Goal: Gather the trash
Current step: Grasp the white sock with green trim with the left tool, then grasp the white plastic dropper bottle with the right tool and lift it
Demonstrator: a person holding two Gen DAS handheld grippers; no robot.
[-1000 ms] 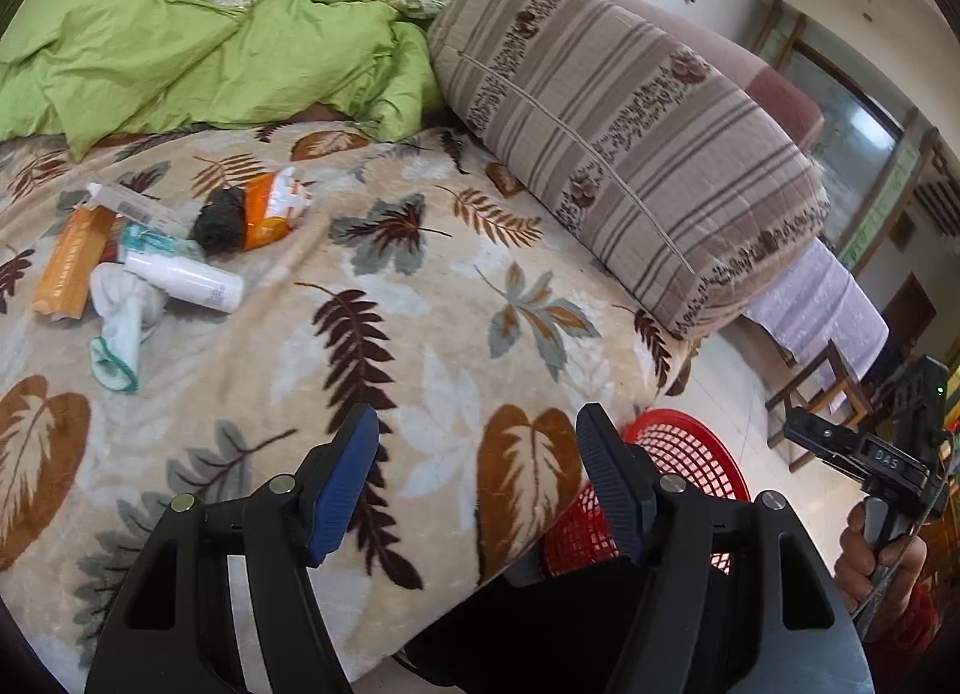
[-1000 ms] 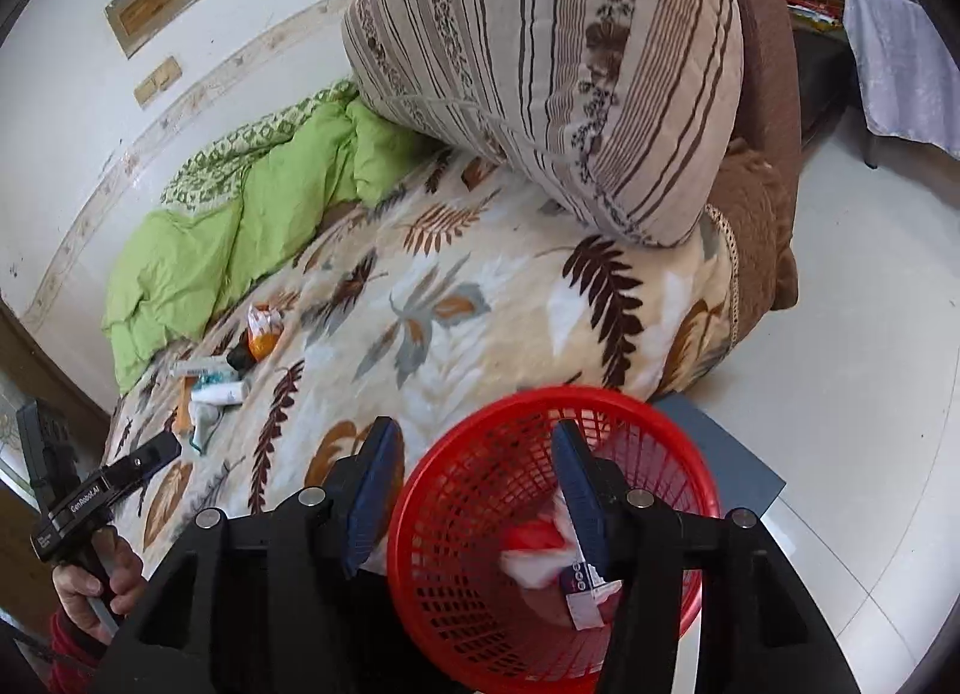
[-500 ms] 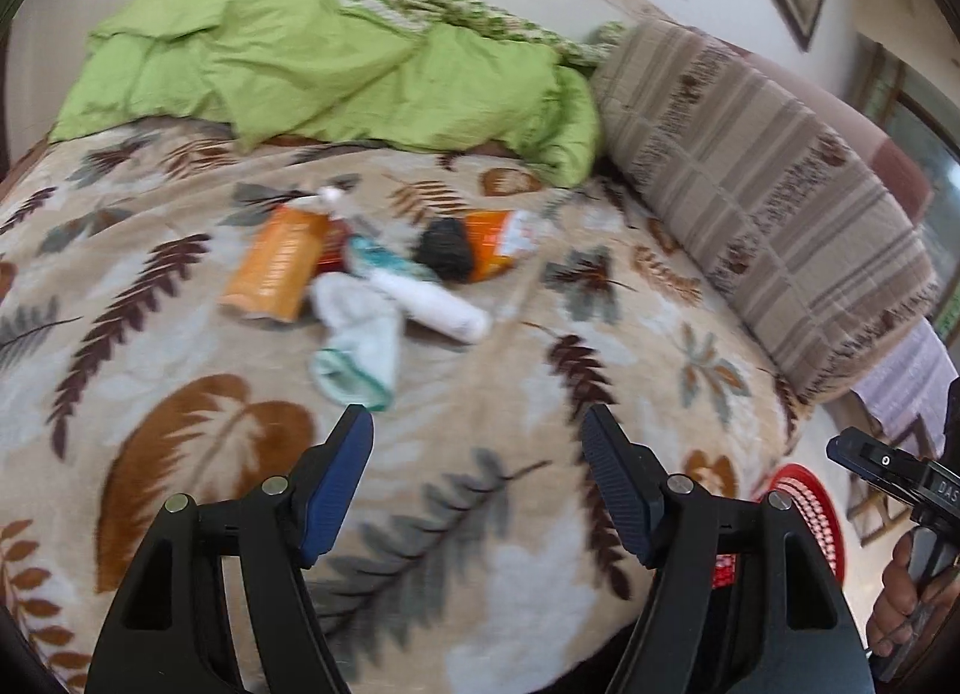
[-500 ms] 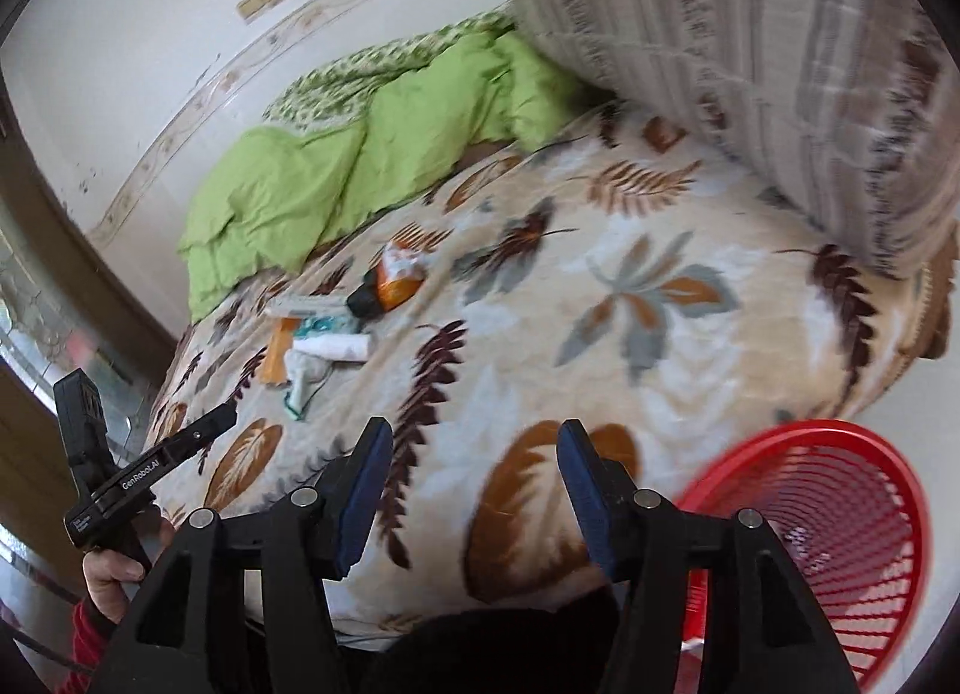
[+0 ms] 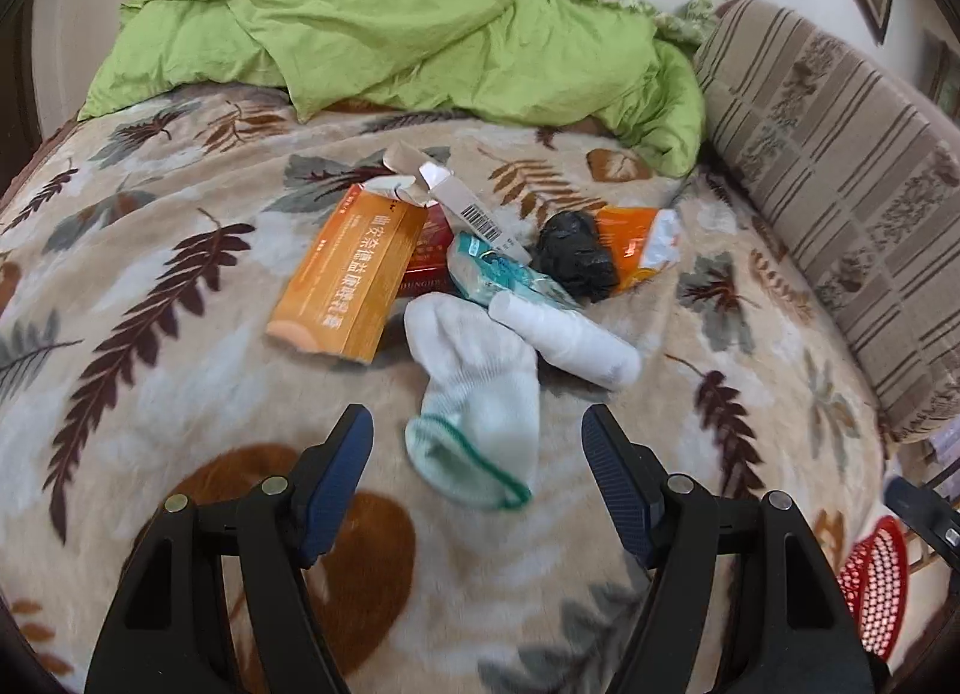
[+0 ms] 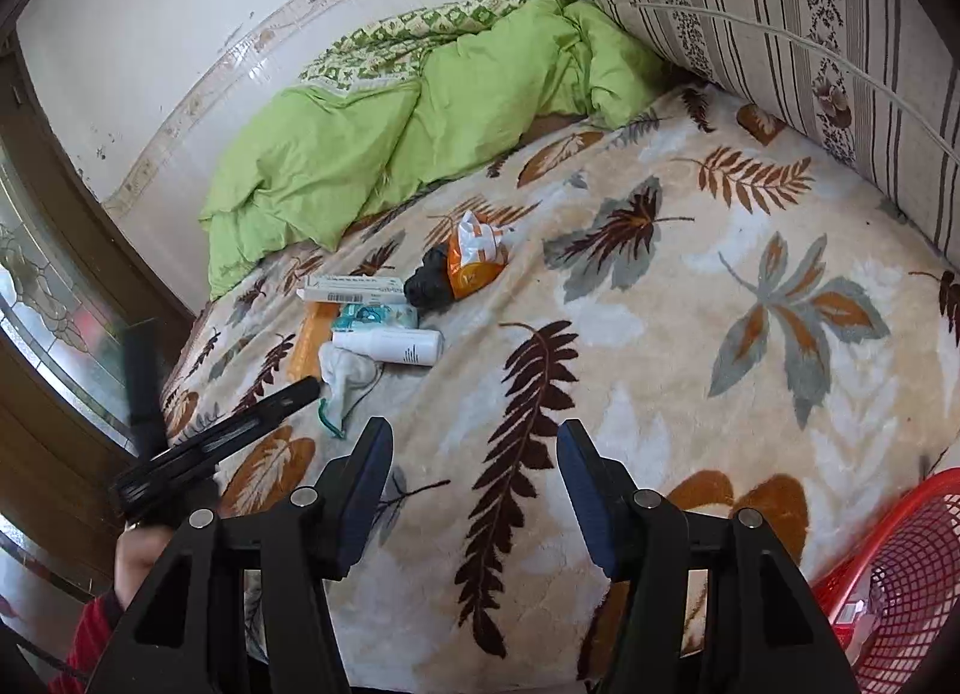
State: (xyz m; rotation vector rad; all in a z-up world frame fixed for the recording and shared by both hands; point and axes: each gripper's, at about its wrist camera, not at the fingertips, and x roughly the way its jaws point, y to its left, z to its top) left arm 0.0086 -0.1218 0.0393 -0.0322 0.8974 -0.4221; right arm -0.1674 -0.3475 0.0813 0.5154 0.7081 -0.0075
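The left gripper (image 5: 477, 442) hangs with jaws spread wide and empty just above a crumpled white sock with a green cuff (image 5: 477, 394) on the leaf-patterned beige blanket (image 5: 180, 334). Touching the sock lie a white cylindrical bottle (image 5: 564, 337), an orange cardboard box (image 5: 351, 280), a crumpled black plastic bag (image 5: 576, 265) and an orange snack wrapper (image 5: 642, 247). The right gripper (image 6: 474, 475), also wide and empty, hovers over the blanket near the bed's edge, beside a red mesh plastic basket (image 6: 900, 574).

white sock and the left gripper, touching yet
Apart. In the left wrist view the open left gripper hangs above the white sock, blanket visible between each fingertip and the sock.
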